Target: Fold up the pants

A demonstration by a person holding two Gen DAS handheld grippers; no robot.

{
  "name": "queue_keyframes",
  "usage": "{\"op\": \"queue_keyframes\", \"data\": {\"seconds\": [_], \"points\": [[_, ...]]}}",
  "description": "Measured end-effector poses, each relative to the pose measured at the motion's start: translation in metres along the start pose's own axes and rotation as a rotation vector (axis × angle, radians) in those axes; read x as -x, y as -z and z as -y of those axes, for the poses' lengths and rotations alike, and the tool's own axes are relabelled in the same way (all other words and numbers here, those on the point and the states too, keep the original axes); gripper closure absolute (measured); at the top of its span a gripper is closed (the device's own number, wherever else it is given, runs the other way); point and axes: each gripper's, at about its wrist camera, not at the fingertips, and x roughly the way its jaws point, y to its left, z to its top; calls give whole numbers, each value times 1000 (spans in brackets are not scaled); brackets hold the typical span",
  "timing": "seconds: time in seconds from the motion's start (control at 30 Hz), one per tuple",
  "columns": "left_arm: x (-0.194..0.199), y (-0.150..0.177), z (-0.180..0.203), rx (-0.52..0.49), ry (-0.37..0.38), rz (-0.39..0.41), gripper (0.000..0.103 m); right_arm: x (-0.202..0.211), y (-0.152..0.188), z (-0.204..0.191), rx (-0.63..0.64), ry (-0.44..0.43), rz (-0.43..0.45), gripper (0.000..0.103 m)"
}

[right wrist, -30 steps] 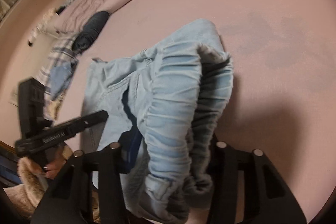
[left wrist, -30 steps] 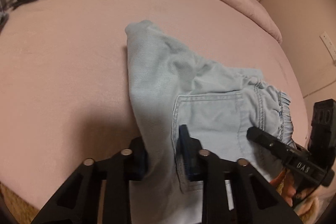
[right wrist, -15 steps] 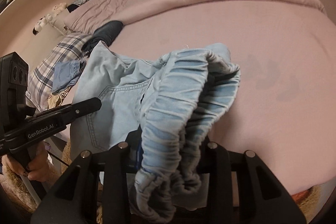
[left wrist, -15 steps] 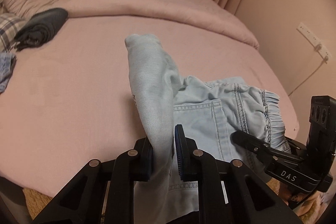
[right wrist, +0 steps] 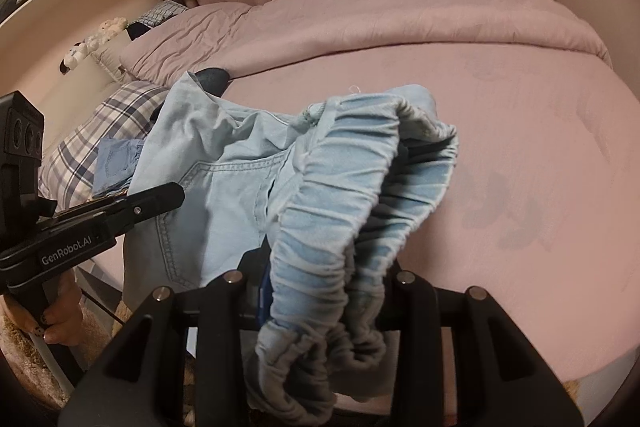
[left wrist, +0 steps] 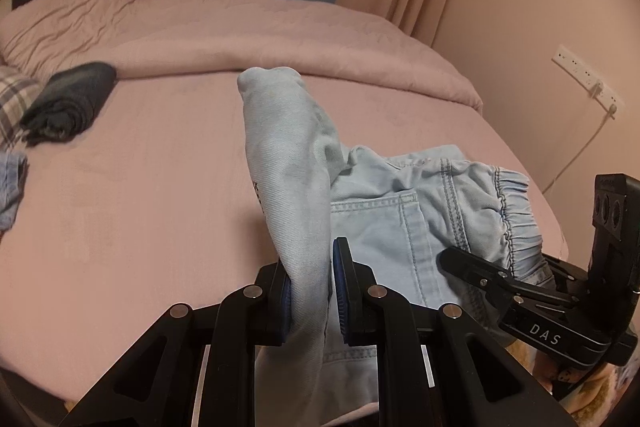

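Observation:
The light blue denim pants [left wrist: 384, 223] hang over the near edge of the pink bed [left wrist: 140, 195]. My left gripper [left wrist: 310, 291] is shut on a folded leg edge that stands up in a ridge toward the far side. My right gripper [right wrist: 328, 291] is shut on the bunched elastic waistband [right wrist: 360, 187] and holds it up off the bed. The right gripper also shows in the left wrist view [left wrist: 520, 291], at the waistband end. The left gripper shows in the right wrist view [right wrist: 100, 223], at the left side of the pants [right wrist: 224, 183].
A folded dark garment [left wrist: 68, 103] lies at the far left of the bed. A plaid pillow [right wrist: 100, 131] and a small blue garment [right wrist: 116, 163] lie beside it. A rolled pink duvet [left wrist: 280, 39] runs along the far side. A wall socket strip [left wrist: 588, 83] is at right.
Both grippers have risen and tilted up with the pants held; more of the room shows. The leg ridge and the waistband are lifted higher off the bed.

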Motion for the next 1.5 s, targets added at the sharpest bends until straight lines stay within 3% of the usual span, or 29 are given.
{"op": "queue_keyframes", "data": {"seconds": [0.23, 0.43, 0.6, 0.87, 0.97, 1.13, 1.23, 1.4, 1.5], "points": [[-23, -28, -4, -12, -3, 40, 88, -12, -32, 3, 10, 52, 38, 65], [-59, -47, -17, 21, -12, 26, 88, -45, -55, 16, -5, 77, 19, 64], [-94, -46, -31, 78, -14, -51, 88, -82, -60, 29, -35, 80, -44, 64], [-127, -17, -44, 124, -53, -178, 88, -134, -36, 41, -49, 115, -188, 63], [-127, -14, -47, 120, -83, -175, 88, -145, -27, 45, -38, 172, -215, 57], [-139, -4, -56, 141, -178, -236, 88, -147, -21, 56, -96, 184, -238, 45], [-137, 6, -57, 149, -180, -247, 87, -145, -17, 60, -103, 208, -249, 32], [-113, 12, -55, 141, -194, -244, 82, -133, -12, 62, -108, 249, -263, 23], [-82, 8, -54, 170, -124, -222, 77, -111, -12, 59, -105, 266, -240, 23]]}}
